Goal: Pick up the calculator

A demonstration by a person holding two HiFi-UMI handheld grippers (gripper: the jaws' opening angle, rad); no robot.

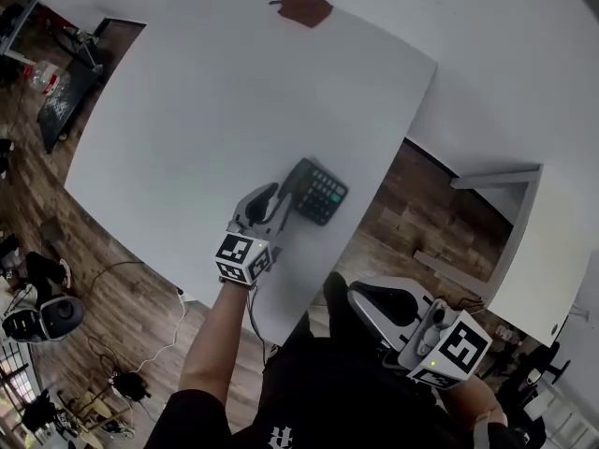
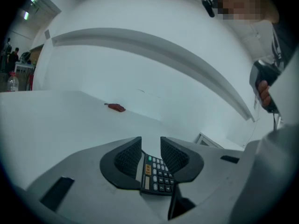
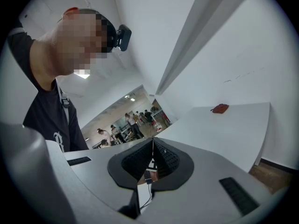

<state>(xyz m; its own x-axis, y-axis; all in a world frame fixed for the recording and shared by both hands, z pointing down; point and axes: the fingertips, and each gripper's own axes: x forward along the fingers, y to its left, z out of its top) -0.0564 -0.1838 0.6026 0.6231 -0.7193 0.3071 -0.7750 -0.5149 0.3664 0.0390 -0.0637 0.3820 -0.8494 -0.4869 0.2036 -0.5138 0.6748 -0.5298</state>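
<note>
A black calculator [image 1: 318, 193] with grey keys lies on the white table [image 1: 187, 110], near its front right edge. My left gripper [image 1: 281, 197] has come up to the calculator's near end. In the left gripper view its jaws [image 2: 151, 141] stand apart, with the calculator [image 2: 156, 176] lying in the gap between the black ribbed pads [image 2: 127, 158]. I see no pad pressing on it. My right gripper [image 1: 354, 293] hangs off the table at the lower right, above the person's lap. In the right gripper view its tips [image 3: 153, 140] meet with nothing between them.
A small red thing [image 1: 305, 8] lies at the table's far edge. The table's edge runs just right of the calculator, with wood floor [image 1: 412, 213] beyond. A second white table [image 1: 533, 260] stands at the right. Cables and gear lie on the floor at the left [image 1: 56, 311].
</note>
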